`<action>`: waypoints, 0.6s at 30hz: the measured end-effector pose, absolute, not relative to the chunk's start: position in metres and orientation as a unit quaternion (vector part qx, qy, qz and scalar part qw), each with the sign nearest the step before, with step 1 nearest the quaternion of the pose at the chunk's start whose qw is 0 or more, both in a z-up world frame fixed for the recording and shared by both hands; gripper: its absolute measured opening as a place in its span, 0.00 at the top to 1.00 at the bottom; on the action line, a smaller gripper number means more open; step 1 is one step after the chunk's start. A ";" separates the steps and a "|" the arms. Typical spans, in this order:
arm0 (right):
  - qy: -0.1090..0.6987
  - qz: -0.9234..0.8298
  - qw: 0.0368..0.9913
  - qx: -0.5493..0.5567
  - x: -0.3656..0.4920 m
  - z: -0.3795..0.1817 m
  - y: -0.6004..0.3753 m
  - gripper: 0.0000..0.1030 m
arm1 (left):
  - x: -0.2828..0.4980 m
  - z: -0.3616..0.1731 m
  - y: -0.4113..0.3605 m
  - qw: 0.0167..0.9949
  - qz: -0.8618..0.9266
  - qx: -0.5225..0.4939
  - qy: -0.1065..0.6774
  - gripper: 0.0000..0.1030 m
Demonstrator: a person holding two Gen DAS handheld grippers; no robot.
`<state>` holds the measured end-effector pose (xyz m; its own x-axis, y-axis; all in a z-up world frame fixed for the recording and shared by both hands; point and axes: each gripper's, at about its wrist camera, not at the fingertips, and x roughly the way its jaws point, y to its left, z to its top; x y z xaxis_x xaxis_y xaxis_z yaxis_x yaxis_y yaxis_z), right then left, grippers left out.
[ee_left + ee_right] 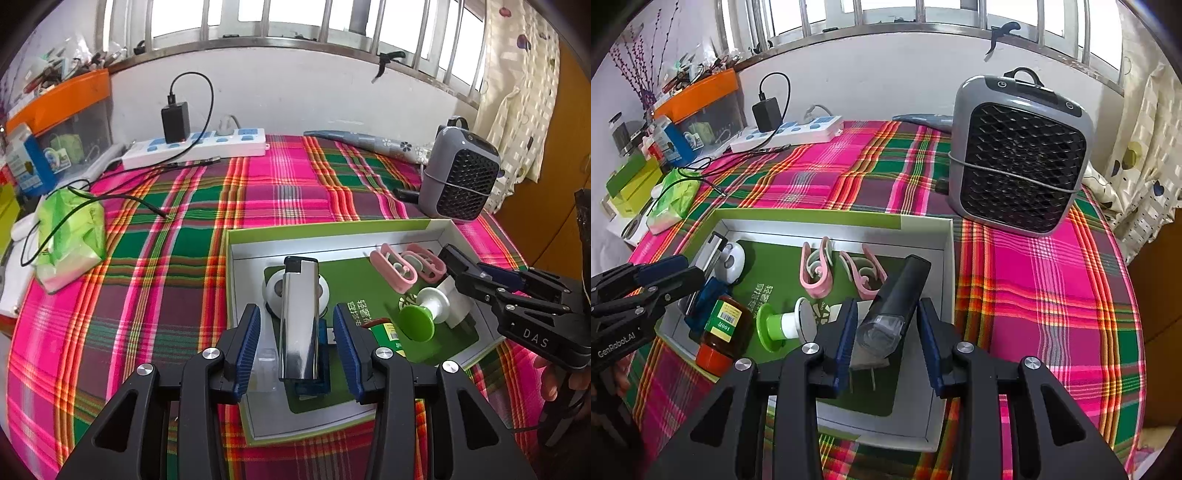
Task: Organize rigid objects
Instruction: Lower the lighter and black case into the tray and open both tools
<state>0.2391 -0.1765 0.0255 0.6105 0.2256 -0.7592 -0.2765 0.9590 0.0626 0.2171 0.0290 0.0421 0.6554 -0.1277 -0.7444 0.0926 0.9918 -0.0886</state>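
Observation:
A shallow green-rimmed box (332,230) (812,216) lies on the plaid cloth. It holds two pink clips (400,267) (846,271), a green-and-white suction hook (424,314) (779,325), a white round thing (273,288) (733,260), a brown bottle (724,328), a silver lighter (299,317) and a black cylinder (897,306). My left gripper (297,347) is open, jaws apart either side of the lighter. My right gripper (888,339) is open, jaws apart either side of the black cylinder. Each gripper shows in the other's view (476,277) (672,273).
A grey fan heater (458,173) (1019,155) stands behind the box at right. A white power strip with charger (195,146) (786,131) lies at the back. A green tissue pack (70,236) (674,199) and boxes are at left.

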 end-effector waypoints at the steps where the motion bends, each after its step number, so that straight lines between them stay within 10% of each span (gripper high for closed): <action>1: 0.417 0.139 0.898 -0.030 0.237 0.027 -0.177 0.66 | 0.216 0.043 0.029 0.910 -0.060 -0.021 0.410 0.61; 18: 0.389 0.139 0.911 -0.022 0.186 0.048 -0.172 0.66 | 0.162 0.061 0.016 0.918 -0.046 -0.015 0.393 0.61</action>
<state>0.1857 -0.1716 0.0476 0.6592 0.2356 -0.7141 -0.2697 0.9605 0.0680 0.1624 0.0161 0.0608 0.6867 -0.0969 -0.7205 0.0732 0.9953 -0.0640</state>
